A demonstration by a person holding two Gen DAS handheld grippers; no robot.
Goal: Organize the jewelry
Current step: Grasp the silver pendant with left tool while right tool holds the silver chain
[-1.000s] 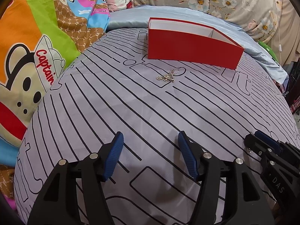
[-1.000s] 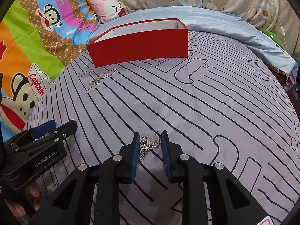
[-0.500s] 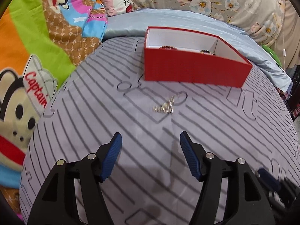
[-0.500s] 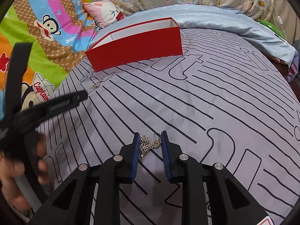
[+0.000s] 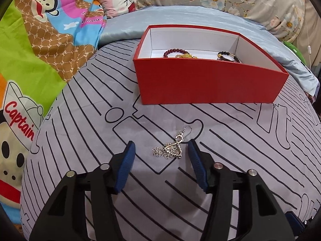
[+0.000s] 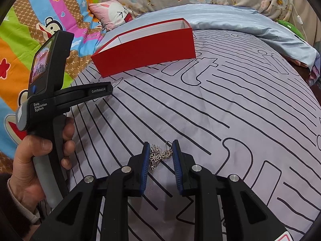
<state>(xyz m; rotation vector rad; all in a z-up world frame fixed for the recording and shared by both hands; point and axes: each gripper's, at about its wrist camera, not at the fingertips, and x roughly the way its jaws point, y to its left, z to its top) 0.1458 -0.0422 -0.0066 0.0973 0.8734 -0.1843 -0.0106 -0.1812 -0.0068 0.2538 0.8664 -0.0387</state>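
- Far left lies a cartoon monkey blanket, cut off by the lens edge, so its extent cannot be told
- The left gripper hangs low over the striped grey sheet, its tongs spread wide and holding nothing; a silver earring lies on the sheet between the blue pads, nearer the right one, so it looks lined up for a pinch
- In the right wrist view a hand holds that tool by its grip, its fingertips out of that frame
- Beyond stands the red box, open-topped and near, seemingly the place for each piece; a dark red bead bracelet, something gold and a dark beaded piece lie inside, half hidden by the front wall
- The right gripper has its tongs narrowed around a silver flower earring on the sheet; the left pad touches it, but whether the right pad does, or the piece is lifted, cannot be told
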